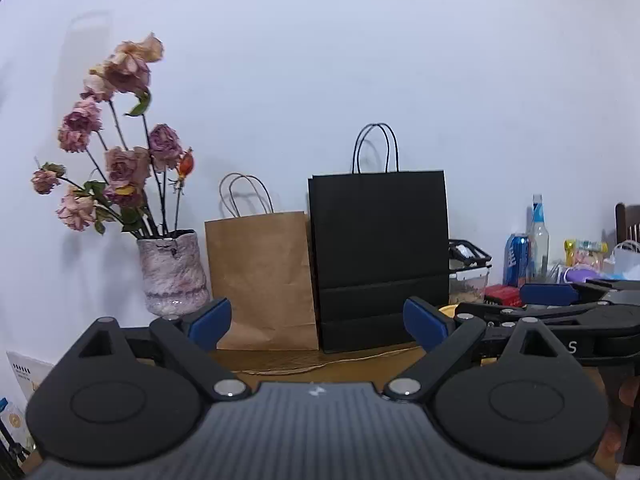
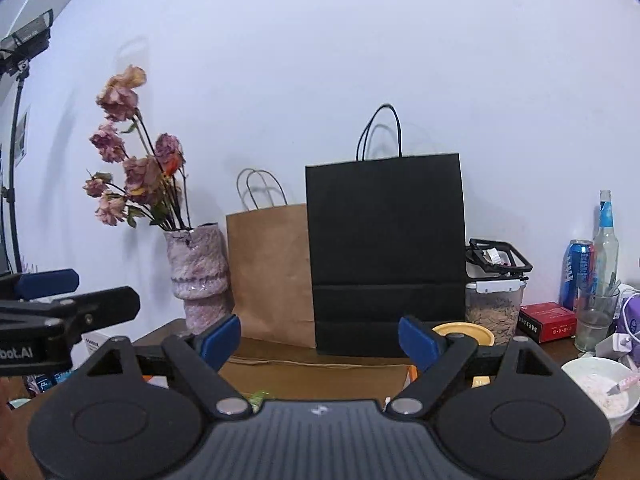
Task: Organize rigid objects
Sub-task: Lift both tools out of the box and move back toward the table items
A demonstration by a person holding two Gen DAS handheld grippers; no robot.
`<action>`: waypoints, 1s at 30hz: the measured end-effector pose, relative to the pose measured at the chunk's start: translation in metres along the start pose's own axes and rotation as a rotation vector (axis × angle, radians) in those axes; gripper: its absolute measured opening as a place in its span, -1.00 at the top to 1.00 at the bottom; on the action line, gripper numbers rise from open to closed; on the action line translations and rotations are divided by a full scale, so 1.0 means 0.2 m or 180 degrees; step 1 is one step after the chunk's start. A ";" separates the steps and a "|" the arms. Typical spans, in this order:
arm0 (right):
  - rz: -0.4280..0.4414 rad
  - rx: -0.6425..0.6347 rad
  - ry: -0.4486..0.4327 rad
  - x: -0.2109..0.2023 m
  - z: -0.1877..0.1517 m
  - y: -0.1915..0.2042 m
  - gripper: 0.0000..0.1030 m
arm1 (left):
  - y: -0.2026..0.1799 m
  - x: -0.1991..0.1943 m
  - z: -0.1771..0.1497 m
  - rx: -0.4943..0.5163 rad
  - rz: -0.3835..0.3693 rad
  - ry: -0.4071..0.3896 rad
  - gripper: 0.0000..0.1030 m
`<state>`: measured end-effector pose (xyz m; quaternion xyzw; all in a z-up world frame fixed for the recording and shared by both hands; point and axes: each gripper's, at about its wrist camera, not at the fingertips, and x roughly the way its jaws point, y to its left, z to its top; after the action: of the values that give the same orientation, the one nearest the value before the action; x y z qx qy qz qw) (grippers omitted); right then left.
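Against a white wall on a brown table (image 2: 340, 376), left to right: wilted pink roses (image 1: 112, 136) in a mottled vase (image 1: 173, 276), brown paper bag (image 1: 262, 280) touching taller black paper bag (image 1: 380, 256), then lidded jar (image 2: 494, 304), yellow dish (image 2: 466, 334), red box (image 2: 546, 322), blue can (image 2: 578, 274), clear bottle (image 2: 606, 240). Left gripper (image 1: 318, 322) and right gripper (image 2: 320, 340) both spread wide, empty, side by side before the bags.

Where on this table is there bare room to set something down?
Bare wood lies in front of the brown bag and black bag, between them and the open grippers. The right end is crowded: yellow plate, red box, glass, white bowl.
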<state>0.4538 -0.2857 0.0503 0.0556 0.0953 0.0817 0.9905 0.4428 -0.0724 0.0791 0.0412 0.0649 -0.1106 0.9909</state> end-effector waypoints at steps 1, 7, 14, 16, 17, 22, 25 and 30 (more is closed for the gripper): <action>0.0006 -0.0007 -0.0004 -0.04 -0.01 0.01 -0.67 | 0.01 -0.04 0.00 -0.0024 0.0009 -0.0012 -0.85; -0.0034 -0.0203 0.0069 -0.33 -0.07 0.09 -0.67 | 0.01 -0.35 -0.04 -0.0052 0.0083 -0.0081 -0.86; -0.0054 -0.0184 0.0045 -0.81 -0.21 0.12 -0.70 | 0.03 -0.83 -0.19 -0.0214 0.0143 -0.0101 -0.86; -0.0029 -0.0169 0.0065 -0.94 -0.26 0.13 -0.72 | 0.04 -0.98 -0.25 -0.0288 0.0132 -0.0106 -0.86; -0.0035 -0.0150 0.0050 -1.03 -0.29 0.14 -0.73 | 0.04 -1.06 -0.28 -0.0347 0.0142 -0.0109 -0.86; -0.0007 -0.0095 0.0030 -1.37 -0.42 0.20 -0.85 | 0.03 -1.42 -0.41 -0.0401 0.0177 -0.0175 -0.90; 0.0042 -0.0119 0.0068 -1.54 -0.51 0.25 -0.85 | 0.03 -1.58 -0.47 -0.0380 0.0176 -0.0095 -0.91; 0.0108 -0.0002 0.0137 -1.82 -0.67 0.31 -0.94 | 0.02 -1.86 -0.58 -0.0446 0.0116 -0.0052 -0.94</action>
<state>0.0647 -0.2753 -0.0065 0.0551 0.1156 0.0996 0.9867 0.0708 0.0212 0.0158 -0.0280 0.0636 -0.0880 0.9937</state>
